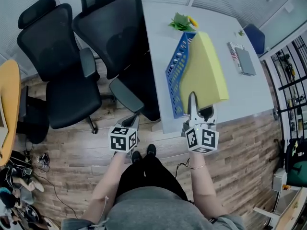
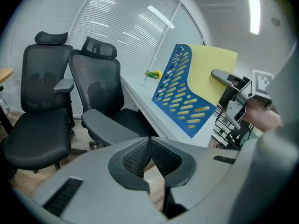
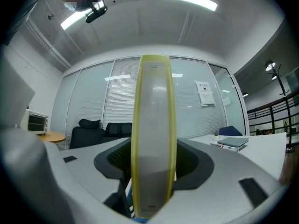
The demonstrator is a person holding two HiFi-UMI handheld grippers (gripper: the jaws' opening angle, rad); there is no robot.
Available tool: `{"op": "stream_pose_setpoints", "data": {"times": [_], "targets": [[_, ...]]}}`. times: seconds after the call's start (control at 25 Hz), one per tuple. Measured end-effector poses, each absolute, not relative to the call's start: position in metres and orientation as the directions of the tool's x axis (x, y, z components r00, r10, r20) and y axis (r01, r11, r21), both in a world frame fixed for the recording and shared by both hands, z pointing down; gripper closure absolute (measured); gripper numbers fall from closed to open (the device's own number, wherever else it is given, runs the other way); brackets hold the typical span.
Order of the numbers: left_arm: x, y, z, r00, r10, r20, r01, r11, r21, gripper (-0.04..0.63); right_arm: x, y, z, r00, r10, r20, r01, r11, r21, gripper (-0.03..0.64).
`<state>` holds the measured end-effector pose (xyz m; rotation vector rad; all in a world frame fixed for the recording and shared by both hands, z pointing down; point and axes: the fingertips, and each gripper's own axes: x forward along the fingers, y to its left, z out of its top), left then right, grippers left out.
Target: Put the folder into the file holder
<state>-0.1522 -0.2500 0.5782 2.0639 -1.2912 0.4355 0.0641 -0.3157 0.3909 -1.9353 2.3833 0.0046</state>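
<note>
Yellow and smooth, the folder (image 1: 206,66) stands on its long edge inside the file holder (image 1: 176,73), a blue plastic rack whose slanted side wall is pierced with rows of oval slots. The folder's flat cover leans right, and its near end juts past the holder's near edge. Both sit on a plain white table (image 1: 163,32) with a matte top. At the table's far end lies a small green leafy thing (image 1: 181,22), and on the right a grey flat book (image 1: 242,59). Two black mesh-backed office chairs (image 1: 115,28) with padded armrests stand left of the table on a wood-plank floor (image 1: 240,143).

The right gripper (image 1: 200,110) is held about level at the table's near edge and points away along the folder. Its jaws stand wide on either side of the pale spine, which fills the gap between them upright, and the ribbed pads do not appear to press on it. The left gripper (image 2: 148,155) hangs left of the table's near corner, tilted down toward the chairs. Its dark ribbed pads are pressed together with nothing between them.
</note>
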Motion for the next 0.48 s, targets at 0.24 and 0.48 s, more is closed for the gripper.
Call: {"op": "stream_pose_setpoints", "data": {"times": [0.24,0.48], "targets": [[-0.147,-0.245,0.576,0.474,-0.663,0.579,-0.88,-0.322,0.351,0.563,0.064,-0.302,0.408,-0.223,-0.975,0.014,-0.973,0.222,-0.06,0.364],[-0.139,-0.239,0.575,0.493,-0.654,0.574,-0.869,-0.343,0.356,0.563,0.07,-0.277,0.426,-0.229,-0.97,0.086,-0.966,0.215,-0.144,0.364]]}}
